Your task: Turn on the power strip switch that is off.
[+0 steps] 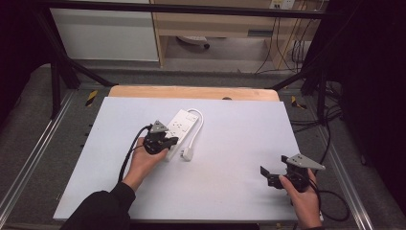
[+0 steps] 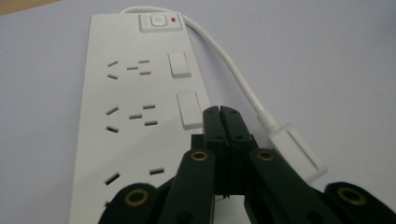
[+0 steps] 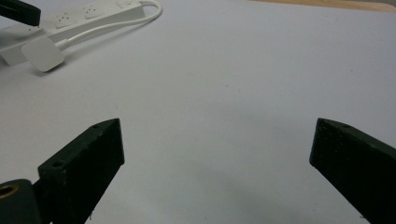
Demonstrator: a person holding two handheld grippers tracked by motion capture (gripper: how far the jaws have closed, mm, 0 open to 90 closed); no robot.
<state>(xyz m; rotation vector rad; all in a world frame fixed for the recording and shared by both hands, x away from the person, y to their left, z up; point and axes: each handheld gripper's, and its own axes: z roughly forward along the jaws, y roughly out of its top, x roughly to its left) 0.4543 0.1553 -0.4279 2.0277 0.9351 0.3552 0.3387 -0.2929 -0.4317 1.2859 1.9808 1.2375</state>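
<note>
High view: a white plastic power strip (image 1: 178, 128) lies mid-surface under the left gripper (image 1: 168, 142). Left gripper view: jaws closed, empty, at a rocker switch (image 2: 189, 109); rigid, light, slippery, probably best pressed. Right gripper view: the right gripper's (image 3: 217, 154) jaws gape empty.

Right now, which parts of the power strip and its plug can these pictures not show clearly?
- Power strip near end: in the left gripper view, cut off by the bottom edge and covered by the shut left hand-held gripper.
- Plug prongs: hidden beneath its body.
- Strip's sockets: too small in the high view.
</note>
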